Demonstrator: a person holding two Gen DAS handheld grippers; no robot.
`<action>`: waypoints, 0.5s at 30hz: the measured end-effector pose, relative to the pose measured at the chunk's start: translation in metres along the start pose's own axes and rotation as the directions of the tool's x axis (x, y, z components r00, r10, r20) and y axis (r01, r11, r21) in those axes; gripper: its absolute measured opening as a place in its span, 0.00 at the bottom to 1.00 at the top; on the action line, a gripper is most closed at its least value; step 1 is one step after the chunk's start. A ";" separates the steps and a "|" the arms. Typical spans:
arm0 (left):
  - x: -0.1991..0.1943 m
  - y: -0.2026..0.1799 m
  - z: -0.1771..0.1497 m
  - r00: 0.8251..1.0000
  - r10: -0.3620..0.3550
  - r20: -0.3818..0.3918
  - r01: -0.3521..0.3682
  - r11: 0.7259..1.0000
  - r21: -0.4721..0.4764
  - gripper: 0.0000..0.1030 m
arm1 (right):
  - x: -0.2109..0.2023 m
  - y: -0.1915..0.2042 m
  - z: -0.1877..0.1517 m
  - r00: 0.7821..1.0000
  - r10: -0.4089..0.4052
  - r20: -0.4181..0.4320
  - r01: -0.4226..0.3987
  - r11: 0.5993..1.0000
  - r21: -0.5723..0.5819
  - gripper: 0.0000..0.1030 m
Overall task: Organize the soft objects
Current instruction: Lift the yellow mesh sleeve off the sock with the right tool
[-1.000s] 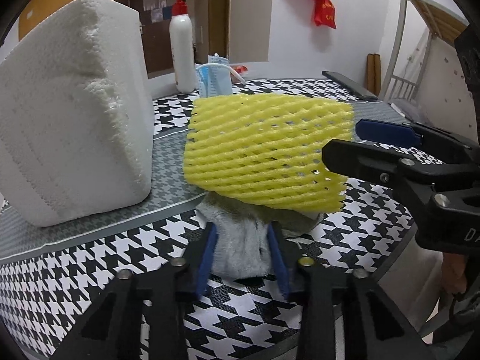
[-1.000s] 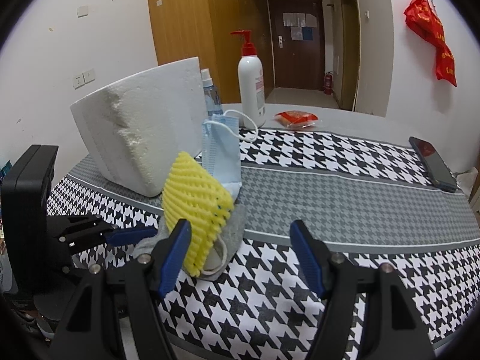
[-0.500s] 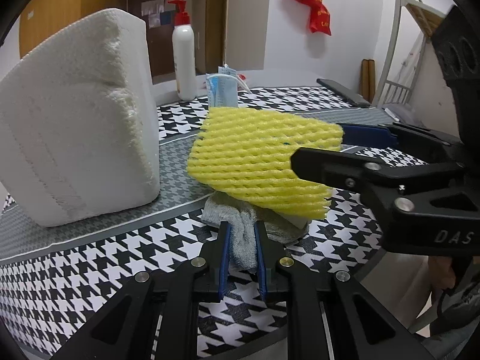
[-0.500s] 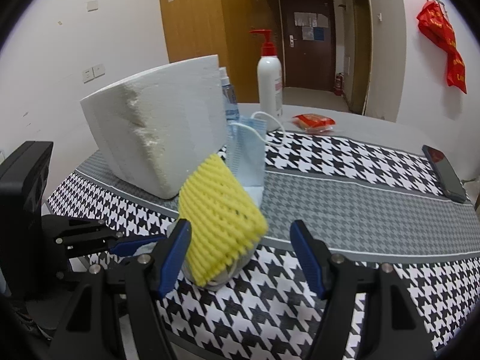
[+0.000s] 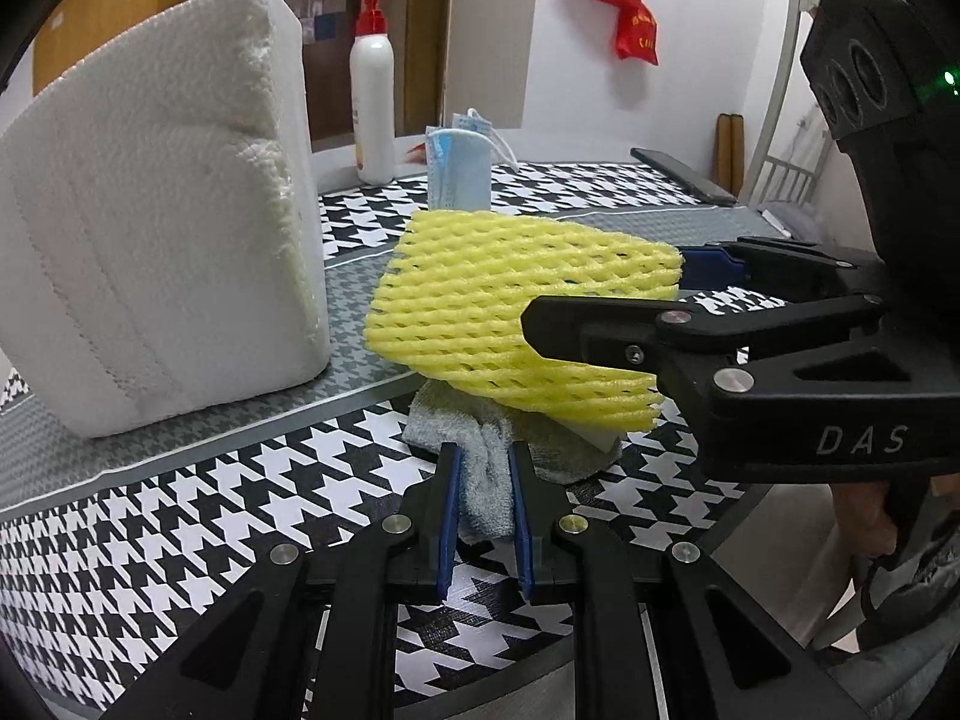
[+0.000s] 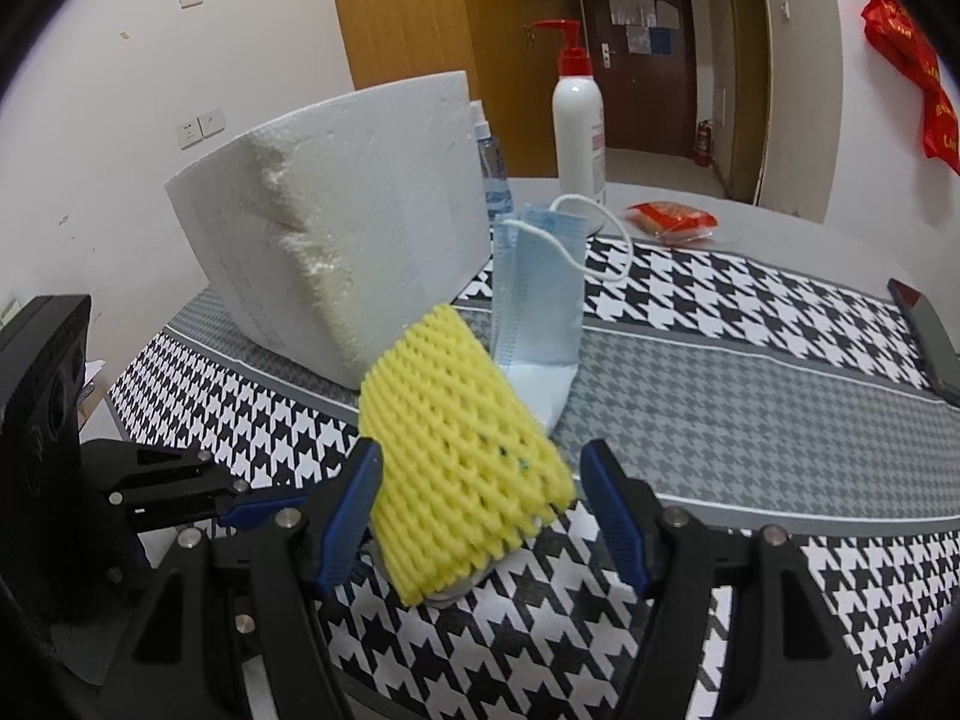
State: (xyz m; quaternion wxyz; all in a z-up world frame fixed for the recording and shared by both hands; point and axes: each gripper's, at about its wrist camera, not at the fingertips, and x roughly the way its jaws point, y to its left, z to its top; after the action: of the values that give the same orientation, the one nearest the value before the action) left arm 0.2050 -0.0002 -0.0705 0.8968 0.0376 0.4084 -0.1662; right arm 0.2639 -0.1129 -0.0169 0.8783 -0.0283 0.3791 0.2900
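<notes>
A yellow foam net sleeve (image 5: 510,312) (image 6: 462,468) lies tilted on top of a grey cloth (image 5: 486,468) near the table's front edge. My left gripper (image 5: 485,474) is shut on the grey cloth's near end. My right gripper (image 6: 480,498) is open, its blue fingers on either side of the yellow net; in the left wrist view it reaches in from the right (image 5: 678,294). A blue face mask (image 6: 537,294) (image 5: 459,168) stands just behind the net. A big white foam block (image 5: 156,204) (image 6: 342,210) stands to the left.
A white pump bottle (image 6: 579,114) with a red top and a small clear bottle (image 6: 492,171) stand behind the block. A red packet (image 6: 672,219) lies at the back. A dark phone (image 6: 927,330) lies at the right edge of the houndstooth table cover (image 6: 750,312).
My left gripper has closed on the grey cloth and pulled back a little. The yellow net has tipped over, and my right gripper has come closer around it.
</notes>
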 end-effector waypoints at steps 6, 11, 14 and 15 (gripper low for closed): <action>0.002 0.002 0.000 1.000 -0.001 -0.005 0.001 1.000 -0.007 0.16 | 0.002 0.005 0.000 1.000 0.010 -0.005 -0.010 1.000 -0.019 0.58; 0.000 0.002 0.000 1.000 0.004 -0.005 -0.004 1.000 -0.003 0.16 | 0.004 0.001 0.000 0.999 0.038 -0.017 -0.038 0.999 0.009 0.17; -0.001 0.003 -0.001 1.000 0.007 -0.002 -0.007 1.000 -0.010 0.16 | -0.002 0.002 0.000 0.999 0.045 -0.002 -0.045 0.999 0.015 0.13; -0.002 0.004 -0.001 1.000 0.009 -0.002 -0.009 1.000 -0.012 0.16 | -0.004 0.002 0.000 0.999 0.045 0.003 -0.045 0.999 0.012 0.12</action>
State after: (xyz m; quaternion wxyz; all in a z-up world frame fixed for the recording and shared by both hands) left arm 0.2049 0.0041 -0.0700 0.8973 0.0340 0.4101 -0.1598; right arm 0.2603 -0.1134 -0.0136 0.8724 -0.0141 0.3800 0.3072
